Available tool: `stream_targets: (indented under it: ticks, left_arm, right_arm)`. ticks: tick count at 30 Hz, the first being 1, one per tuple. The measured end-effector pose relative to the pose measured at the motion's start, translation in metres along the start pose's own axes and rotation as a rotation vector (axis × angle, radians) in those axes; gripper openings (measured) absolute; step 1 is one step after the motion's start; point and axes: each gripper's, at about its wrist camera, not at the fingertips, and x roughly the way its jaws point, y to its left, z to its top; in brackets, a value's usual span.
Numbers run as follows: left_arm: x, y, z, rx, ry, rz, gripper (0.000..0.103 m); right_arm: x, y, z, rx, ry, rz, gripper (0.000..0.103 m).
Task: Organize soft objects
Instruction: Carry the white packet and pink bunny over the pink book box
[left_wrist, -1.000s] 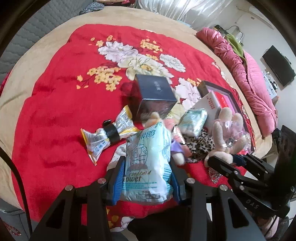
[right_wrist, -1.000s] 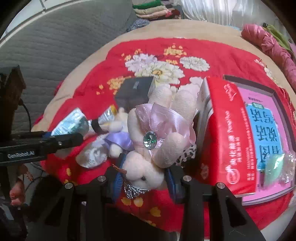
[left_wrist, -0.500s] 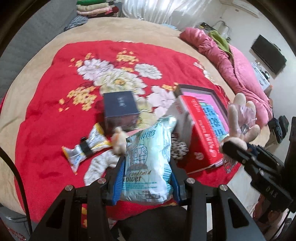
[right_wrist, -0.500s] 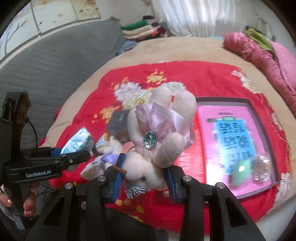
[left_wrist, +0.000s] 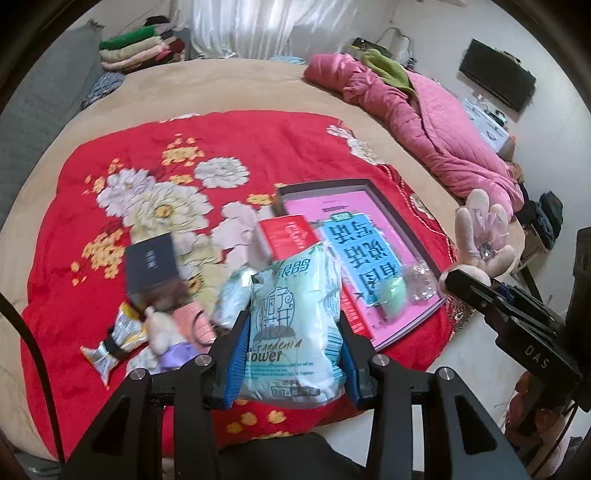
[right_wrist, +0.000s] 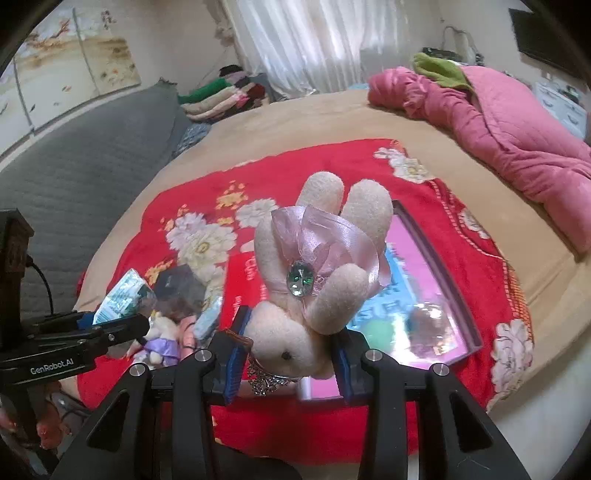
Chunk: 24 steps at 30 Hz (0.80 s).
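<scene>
Two tongs pinch: left tongs (left_wrist: 291, 354) a tissue pack (left_wrist: 295, 332), right tongs (right_wrist: 286, 358) seemingly a plush rabbit (right_wrist: 317, 273).

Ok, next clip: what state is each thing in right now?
Left gripper: fingers shut on tissue pack, lifted off the bed.
Right gripper: fingers shut on plush bunny, head down, ears up.
Pink box: open, lying flat on the red blanket.
Small plush: lying on the blanket.

Black grippers (left_wrist: 291, 360) — blue jaw pads, silver screws, white lettering.
</scene>
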Motion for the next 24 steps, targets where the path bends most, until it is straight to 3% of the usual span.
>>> stream_targets:
  ticks: [12,16,24]
  left_arm:
    - [0.041,-0.064,0.013,0.089,0.047,-0.057,0.043]
    - [0.060,-0.077,0.014,0.111,0.077,-0.067,0.043]
    - [0.094,-0.094,0.019,0.142,0.124,-0.050,0.043]
  right_arm:
    - [-0.014,-0.046,-0.004,0.038,-0.014,-0.086,0.041]
    - [-0.004,-0.056,-0.011,0.027,0.019,-0.126,0.041]
    - [0.022,-0.071,-0.026,0.042,0.088,-0.124,0.042]
